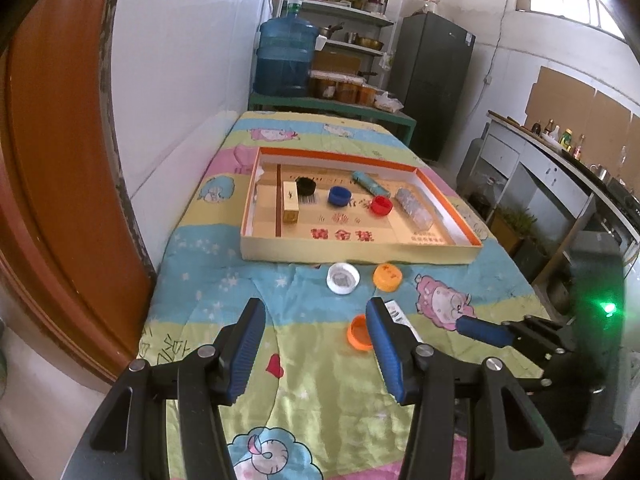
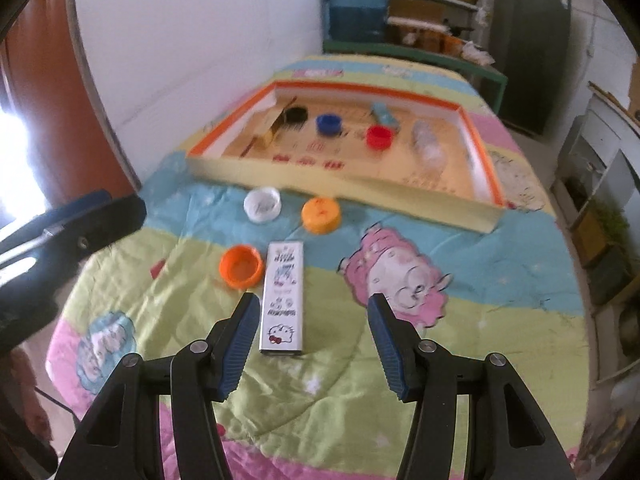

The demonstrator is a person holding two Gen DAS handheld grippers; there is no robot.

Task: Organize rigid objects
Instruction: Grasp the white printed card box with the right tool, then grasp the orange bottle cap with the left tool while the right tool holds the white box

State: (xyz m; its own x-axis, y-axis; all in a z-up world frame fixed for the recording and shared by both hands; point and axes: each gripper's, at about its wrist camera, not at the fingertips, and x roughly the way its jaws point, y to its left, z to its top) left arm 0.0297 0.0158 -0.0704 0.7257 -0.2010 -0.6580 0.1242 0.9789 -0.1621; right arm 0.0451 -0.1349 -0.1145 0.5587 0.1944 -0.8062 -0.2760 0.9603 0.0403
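Observation:
A shallow cardboard box (image 1: 360, 249) (image 2: 340, 186) with an orange rim lies on the quilt, holding black, blue (image 1: 339, 195) and red (image 1: 380, 205) caps, a small gold box, a teal tube and a clear bottle. In front of it lie a white cap (image 1: 343, 278) (image 2: 262, 204), an orange cap (image 1: 387, 277) (image 2: 321, 215), an upturned orange cap (image 1: 358, 333) (image 2: 241, 266) and a white cartoon-printed box (image 2: 283, 300). My left gripper (image 1: 316, 314) is open over the quilt, empty. My right gripper (image 2: 312, 310) is open, with the printed box lying between its fingers, untouched.
The quilt-covered table (image 1: 304, 380) meets a white wall on the left, beside a brown door (image 1: 52, 160). Behind the table stand a water jug (image 1: 286, 58), shelves and a dark fridge (image 1: 436, 80). A counter runs along the right. The right gripper shows in the left view (image 1: 480, 330).

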